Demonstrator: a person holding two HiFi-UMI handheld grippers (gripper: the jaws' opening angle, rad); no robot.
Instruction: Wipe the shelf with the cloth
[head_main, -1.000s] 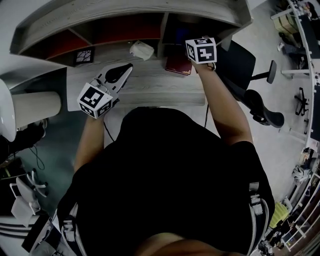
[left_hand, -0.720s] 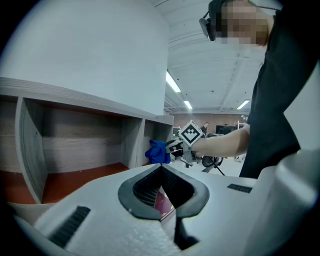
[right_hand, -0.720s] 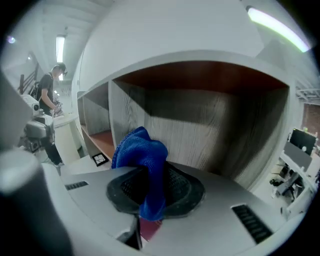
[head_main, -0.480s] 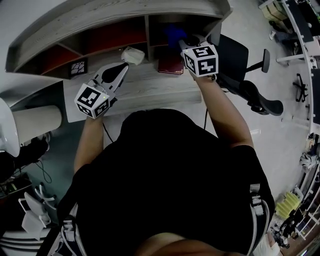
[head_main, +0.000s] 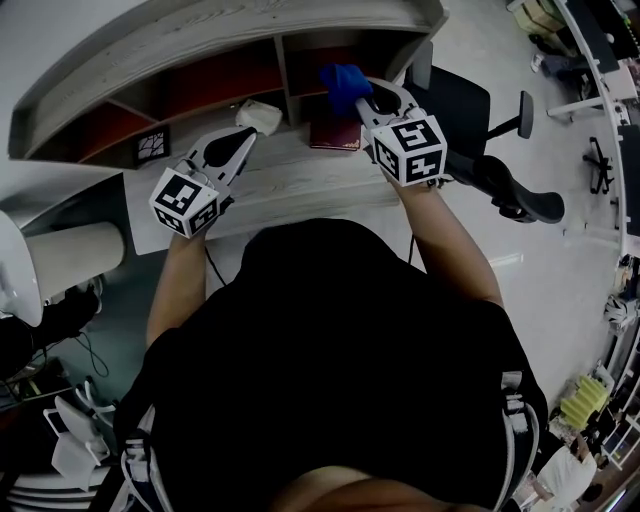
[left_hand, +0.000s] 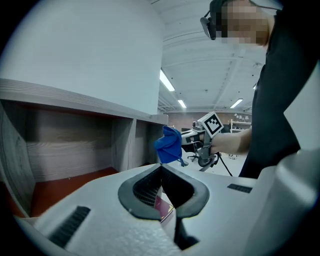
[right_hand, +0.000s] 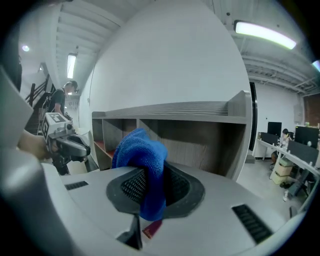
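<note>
Firmly pinches a blue cloth (right_hand: 142, 155) in the right claw (right_hand: 150, 172): jaws clamped on the bunched middle, folds bulging above the tips and hanging below them. Holds that cloth raised at the front of the shelf (head_main: 200, 45), by the mouth of its right-hand compartment, near the upright divider; cannot tell from any view whether fabric touches wood. Points the left claw (left_hand: 161, 165) toward the shelf as well, jaws pressed together, nothing caught between them. Sets its tips just beside a pale crumpled lump (head_main: 258, 115) lying at the foot of the shelf, contact unclear. Shows a dark red book (head_main: 335, 135) flat on the tabletop (head_main: 300, 185), between the two claws and just under the cloth as seen from the head view. Shows reddish floors inside the shelf compartments, grey wood-grain walls, and a small patterned square (head_main: 152, 145) at the left compartment's front. Shows too a black office chair (head_main: 470, 105) off the tabletop's right end.
</note>
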